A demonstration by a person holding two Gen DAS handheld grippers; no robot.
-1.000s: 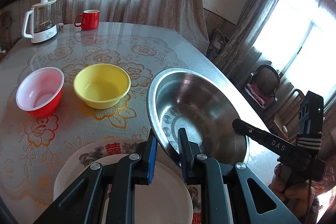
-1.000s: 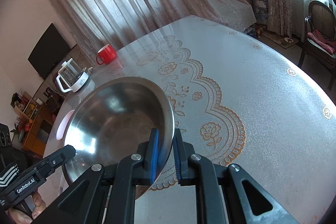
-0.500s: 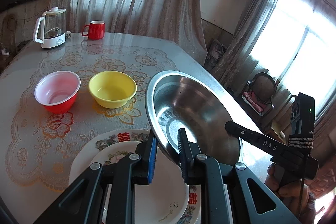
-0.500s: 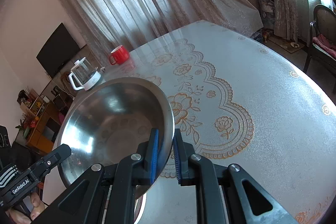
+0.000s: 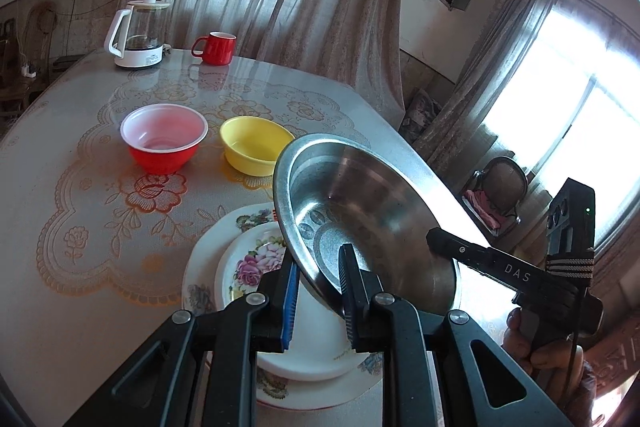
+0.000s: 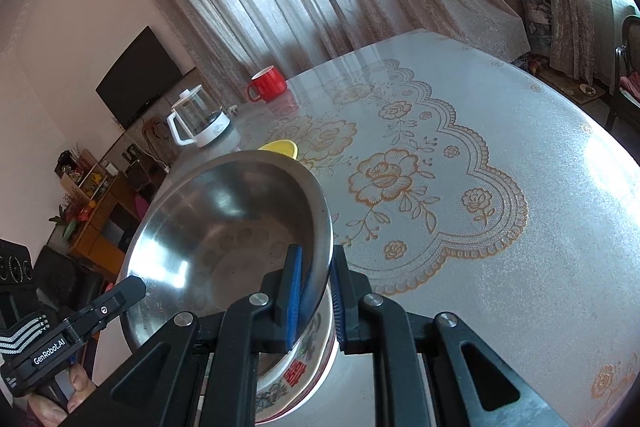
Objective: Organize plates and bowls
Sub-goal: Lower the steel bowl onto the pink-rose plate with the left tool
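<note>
A glass kettle with a white base is seen at the far left of the table, well beyond the steel bowl, with a red mug just to its right. Nearer, a red bowl with a white inside is set upright on the lace-pattern cloth, left of the steel bowl, and a yellow bowl is placed just beside it, its right edge hidden behind the steel bowl's rim. Two floral plates are stacked under the steel bowl, smaller on larger. The steel bowl is held tilted above this stack, clear of the table. The left gripper is clamped on the bowl's near rim, one finger inside and one outside the wall. Further right in the left view, the right gripper is seen at the bowl's opposite rim, held in a hand. In the right wrist view the right gripper is closed on the steel bowl's rim, blue pads pressed on the thin wall, with the stacked plates below and the left gripper at the bowl's left rim.
</note>
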